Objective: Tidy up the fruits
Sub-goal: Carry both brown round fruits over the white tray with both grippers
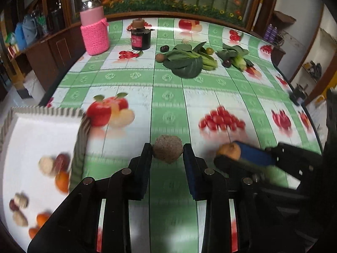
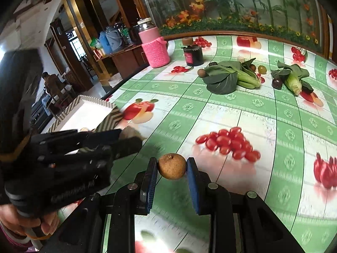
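My left gripper [image 1: 167,152] is shut on a rough grey-brown round fruit [image 1: 167,151], held above the tablecloth just right of the white striped tray [image 1: 46,112]. The tray holds several small fruits, among them an orange one [image 1: 62,181]. My right gripper [image 2: 172,167] is shut on a brown longan-like fruit [image 2: 172,166]; it also shows in the left wrist view [image 1: 228,150], to the right of the left gripper. The left gripper shows in the right wrist view [image 2: 118,141], near the tray [image 2: 84,113]. More small fruits lie among the greens: a brown one [image 1: 160,57], a green one [image 1: 209,51], a dark one [image 1: 226,63].
Leafy greens [image 1: 186,60] and a second bunch [image 1: 236,55] lie at the far side of the table. A pink-sleeved jar [image 1: 94,27] and a dark jar [image 1: 140,35] stand at the back left. The table's edge runs along the right.
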`<state>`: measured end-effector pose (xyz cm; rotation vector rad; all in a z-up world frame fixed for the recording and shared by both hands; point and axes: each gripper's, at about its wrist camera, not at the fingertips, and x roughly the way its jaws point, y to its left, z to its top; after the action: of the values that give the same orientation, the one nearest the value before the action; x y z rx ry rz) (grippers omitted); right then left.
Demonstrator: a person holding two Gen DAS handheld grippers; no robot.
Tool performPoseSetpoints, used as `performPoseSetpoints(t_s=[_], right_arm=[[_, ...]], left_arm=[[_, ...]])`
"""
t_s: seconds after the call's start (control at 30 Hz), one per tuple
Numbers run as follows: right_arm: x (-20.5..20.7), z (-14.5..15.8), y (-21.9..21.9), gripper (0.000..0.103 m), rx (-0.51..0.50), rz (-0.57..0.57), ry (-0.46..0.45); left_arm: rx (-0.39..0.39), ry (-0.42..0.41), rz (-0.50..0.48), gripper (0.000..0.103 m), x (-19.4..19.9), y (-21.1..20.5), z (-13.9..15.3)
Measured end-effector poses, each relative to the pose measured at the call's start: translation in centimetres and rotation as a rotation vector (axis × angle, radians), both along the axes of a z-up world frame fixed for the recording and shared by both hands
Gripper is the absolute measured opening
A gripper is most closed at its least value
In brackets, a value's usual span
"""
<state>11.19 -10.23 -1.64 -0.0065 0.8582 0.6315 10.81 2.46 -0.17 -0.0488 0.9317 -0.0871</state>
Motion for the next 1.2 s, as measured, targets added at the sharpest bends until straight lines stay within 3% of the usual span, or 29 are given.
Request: performPoseSetpoints(t_s=[0.17,0.47,1.2], right_arm=[[-3.3,0.2,0.4,0.027,0.033,0.001,-0.017],[-7.0,0.6,3.1,0.027,0.047,0.037,-0.038],[-10.2,1.6,12.1,0.027,0.012,0.191,-0.066]], left_arm=[[0.037,-0.054,0.02,0.029,-4.6,0.8,0.1],[0.052,-0.078,0.096,0.029,-9.4,4.8,-0.2],[0.104,-0.142,0.283,0.029,-13.3,13.7,0.1]])
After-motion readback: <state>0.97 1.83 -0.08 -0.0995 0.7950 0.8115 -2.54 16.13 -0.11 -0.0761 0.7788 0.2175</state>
